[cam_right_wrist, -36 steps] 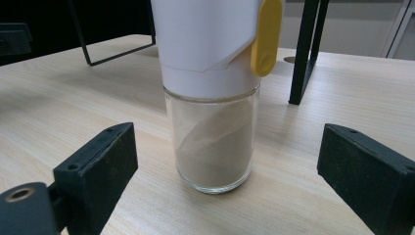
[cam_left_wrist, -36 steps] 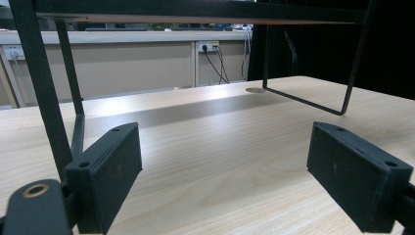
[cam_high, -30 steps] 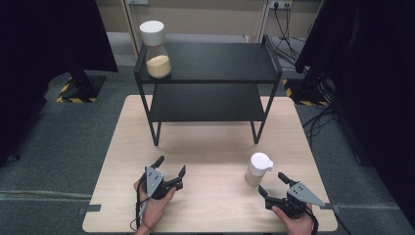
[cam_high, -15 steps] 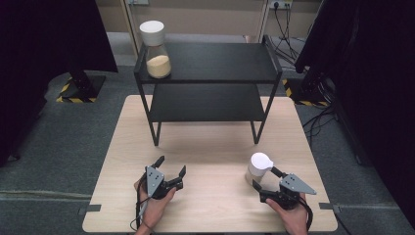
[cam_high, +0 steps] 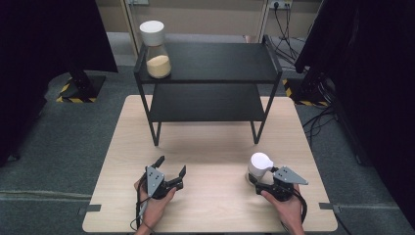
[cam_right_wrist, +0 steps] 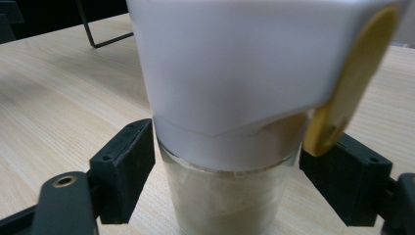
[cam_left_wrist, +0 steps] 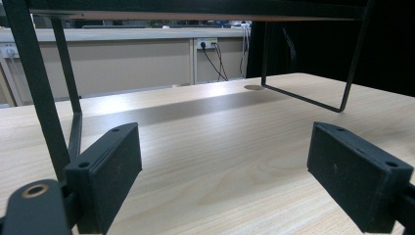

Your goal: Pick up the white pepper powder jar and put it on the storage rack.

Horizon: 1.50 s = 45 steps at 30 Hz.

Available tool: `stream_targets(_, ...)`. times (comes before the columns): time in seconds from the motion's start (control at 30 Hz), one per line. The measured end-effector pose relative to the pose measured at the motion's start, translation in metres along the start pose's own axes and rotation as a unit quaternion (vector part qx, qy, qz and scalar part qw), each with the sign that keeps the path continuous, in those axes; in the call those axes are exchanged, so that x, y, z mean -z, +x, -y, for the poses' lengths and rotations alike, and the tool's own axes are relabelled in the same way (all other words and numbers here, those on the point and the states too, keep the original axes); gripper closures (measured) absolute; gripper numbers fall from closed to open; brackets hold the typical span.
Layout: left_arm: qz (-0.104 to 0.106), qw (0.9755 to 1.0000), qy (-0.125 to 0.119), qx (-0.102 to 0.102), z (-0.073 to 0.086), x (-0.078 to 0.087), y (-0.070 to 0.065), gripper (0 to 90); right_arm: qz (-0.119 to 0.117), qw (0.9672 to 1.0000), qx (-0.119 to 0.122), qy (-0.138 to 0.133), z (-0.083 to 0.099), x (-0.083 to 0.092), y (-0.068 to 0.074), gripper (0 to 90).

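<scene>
Right hand-held gripper [cam_high: 261, 182], its jaws just closing, brackets a white-capped jar [cam_high: 259, 168] standing upright on the counter [cam_high: 215, 147], one pad at the glass on the left, the other a sliver off on the right. Left hand-held gripper [cam_high: 171, 172] rests open and empty, well apart, facing the black shelf [cam_high: 208, 63]. A matching jar [cam_high: 155, 49] stands on that shelf's top corner.

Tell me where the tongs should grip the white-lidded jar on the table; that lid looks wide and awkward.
Grip the jar on its glass body just below the white lid, coming in level from the person's side. It stands upright and the body is narrower than the lid.
</scene>
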<state>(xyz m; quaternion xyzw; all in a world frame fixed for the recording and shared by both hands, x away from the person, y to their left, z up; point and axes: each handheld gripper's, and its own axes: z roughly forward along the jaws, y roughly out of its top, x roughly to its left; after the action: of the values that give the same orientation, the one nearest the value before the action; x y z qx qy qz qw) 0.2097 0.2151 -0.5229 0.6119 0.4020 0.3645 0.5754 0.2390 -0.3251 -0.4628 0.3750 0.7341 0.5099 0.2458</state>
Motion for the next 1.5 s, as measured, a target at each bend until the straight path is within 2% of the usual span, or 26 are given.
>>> stream_targets(0.23, 0.0, 1.0, 0.001, -0.002, 0.0, 0.0, 0.0, 12.3, 0.002, 0.9999, 0.008, 0.007, 0.002, -0.003, 0.001, 30.0)
stream_targets(0.47, 0.0, 1.0, 0.002, -0.002, -0.001, -0.001, 0.0, 12.4, 0.005, 0.9999, 0.015, 0.006, 0.002, -0.003, 0.003, 30.8)
stream_targets(0.6, 0.0, 1.0, 0.001, -0.001, 0.0, -0.001, 0.0, 12.4, 0.015, 0.9998, 0.016, 0.001, 0.004, -0.003, 0.007, 30.8)
stream_targets(0.7, 0.0, 1.0, 0.001, 0.0, -0.001, -0.001, 0.0, 12.4, 0.021, 0.9996, 0.012, -0.014, 0.006, -0.001, 0.011, 30.8)
stream_targets(0.9, -0.001, 1.0, 0.001, 0.0, 0.0, -0.001, -0.001, 12.4, 0.032, 0.9976, 0.007, -0.061, 0.003, 0.007, 0.02, 30.8)
stream_targets(1.5, -0.002, 1.0, 0.001, 0.001, 0.0, -0.001, -0.001, 12.4, 0.042, 0.988, 0.007, -0.148, -0.032, 0.008, 0.031, 30.9)
